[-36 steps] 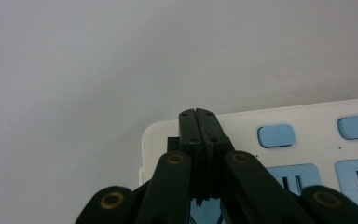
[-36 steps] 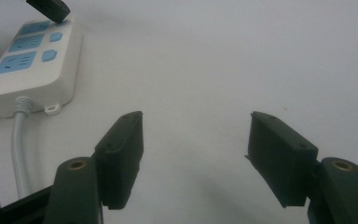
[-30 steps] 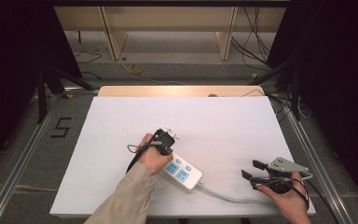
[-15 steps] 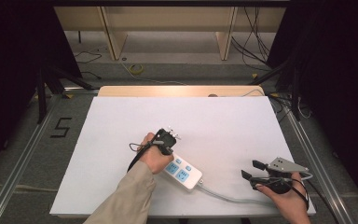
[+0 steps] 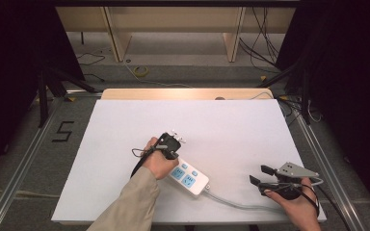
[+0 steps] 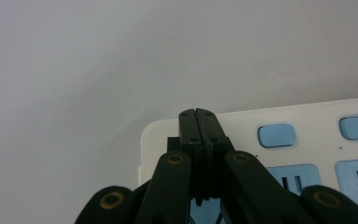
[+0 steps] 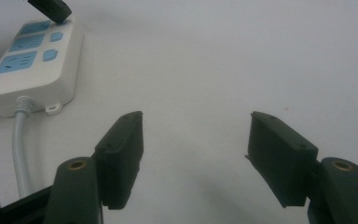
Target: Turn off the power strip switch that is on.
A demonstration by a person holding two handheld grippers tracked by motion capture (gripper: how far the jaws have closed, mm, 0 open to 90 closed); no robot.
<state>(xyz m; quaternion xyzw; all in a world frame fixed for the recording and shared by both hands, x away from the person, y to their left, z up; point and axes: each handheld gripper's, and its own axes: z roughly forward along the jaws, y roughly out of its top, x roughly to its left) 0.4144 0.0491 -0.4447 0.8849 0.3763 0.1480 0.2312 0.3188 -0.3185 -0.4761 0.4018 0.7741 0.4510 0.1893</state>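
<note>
Nothing moved: white power strip [image 5: 189,177], blue sockets, under closed left hand-held gripper [image 5: 169,144]; right hand-held gripper [image 5: 261,175] agape.

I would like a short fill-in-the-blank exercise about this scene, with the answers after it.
1. The left gripper has its jaws ____.
2. The right gripper has its jaws ____.
3. The power strip has sockets and buttons of ____ colour.
4. The grey cable runs from the power strip toward the ____ gripper.

Answers: shut; open; blue; right
</note>
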